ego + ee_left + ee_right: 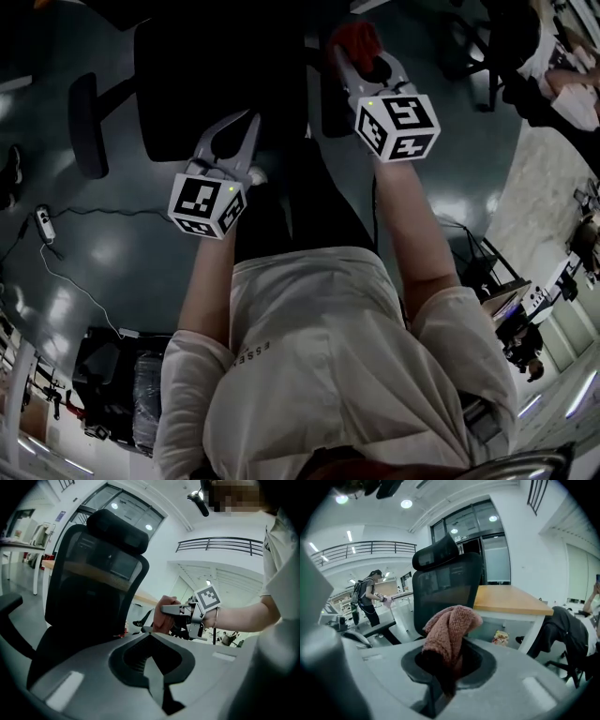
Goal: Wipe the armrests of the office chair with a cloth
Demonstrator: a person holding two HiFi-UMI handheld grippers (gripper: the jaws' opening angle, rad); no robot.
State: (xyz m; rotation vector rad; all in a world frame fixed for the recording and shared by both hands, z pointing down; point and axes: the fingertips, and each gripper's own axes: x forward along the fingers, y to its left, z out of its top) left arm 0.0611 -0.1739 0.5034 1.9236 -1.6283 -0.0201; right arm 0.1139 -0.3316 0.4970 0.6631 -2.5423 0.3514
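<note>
Cloth [449, 631], one pinkish terry wad, is sitting pinched in the right tool's [367, 58] closed jaws, just above what looks like the nearer armrest [330, 101] of the one office chair [187, 84]. The farther armrest [87, 122], the second of two, is lying well beyond the left tool [242, 127], which is closed on nothing. With the chair unbraced, pressing is likely risking a swivel, or dragging the wad loose.

White short-sleeved shirt [319, 366] with small dark lettering; the grey left gripper [234, 129] and right gripper [364, 58] bear black-and-white marker cubes.
</note>
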